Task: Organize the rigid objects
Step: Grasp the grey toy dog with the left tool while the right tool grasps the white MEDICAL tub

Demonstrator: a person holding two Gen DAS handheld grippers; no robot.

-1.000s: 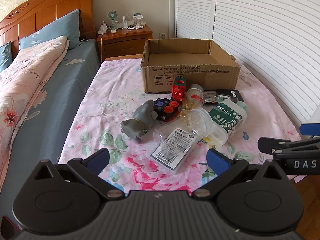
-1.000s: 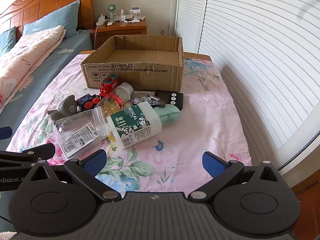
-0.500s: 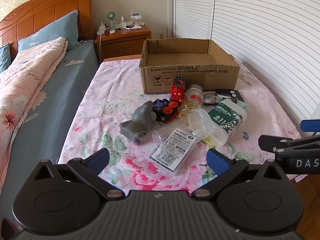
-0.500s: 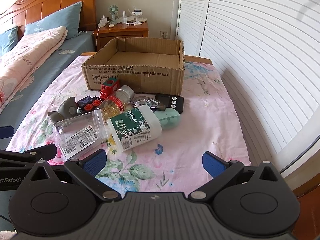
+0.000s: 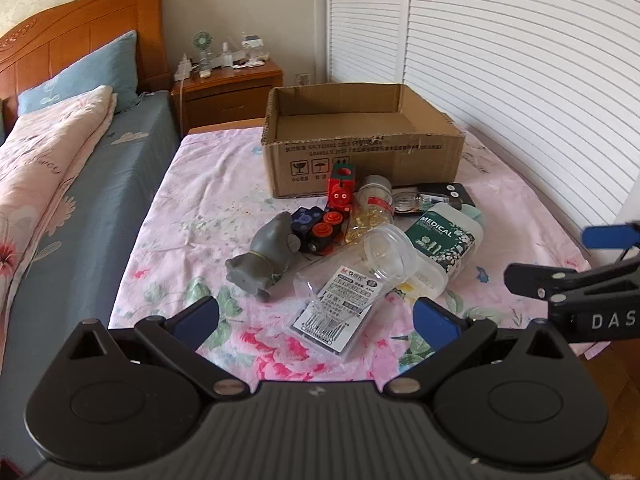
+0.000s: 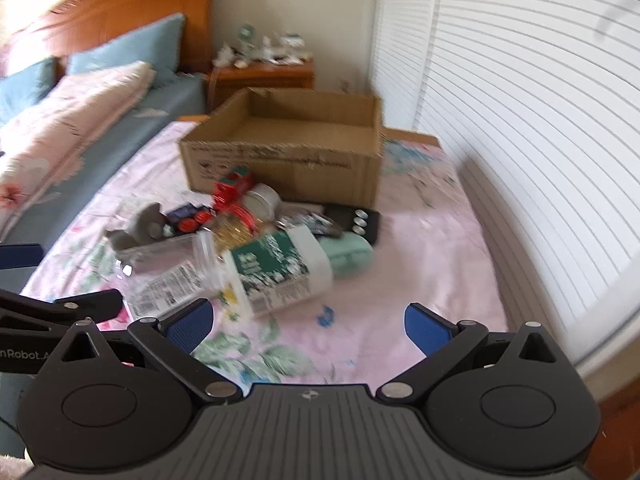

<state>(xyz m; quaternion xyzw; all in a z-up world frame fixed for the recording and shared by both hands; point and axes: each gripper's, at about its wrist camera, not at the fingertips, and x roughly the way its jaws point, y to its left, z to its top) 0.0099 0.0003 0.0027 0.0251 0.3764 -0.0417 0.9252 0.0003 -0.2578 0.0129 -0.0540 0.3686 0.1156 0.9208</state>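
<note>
A pile of rigid items lies on the floral sheet in front of an open cardboard box (image 5: 362,140) (image 6: 288,156). It holds a grey toy animal (image 5: 266,256), a clear jar with a white label (image 5: 352,292), a green-labelled MEDICAL bottle (image 5: 444,236) (image 6: 276,266), a red toy train (image 5: 341,190), a capsule bottle (image 5: 370,210) and a black remote (image 6: 356,218). My left gripper (image 5: 316,320) is open, short of the clear jar. My right gripper (image 6: 306,322) is open, just short of the MEDICAL bottle; this view is blurred. Nothing is held.
A second bed with blue sheet and pink quilt (image 5: 48,160) lies to the left. A wooden nightstand (image 5: 228,88) with small items stands behind the box. White louvred doors (image 5: 500,60) run along the right. The right gripper (image 5: 568,284) shows at the left view's right edge.
Both grippers have moved forward and slightly up toward the pile; the right wrist view is now motion-blurred and swung toward the MEDICAL bottle. Jaws stayed open; no object has moved.
</note>
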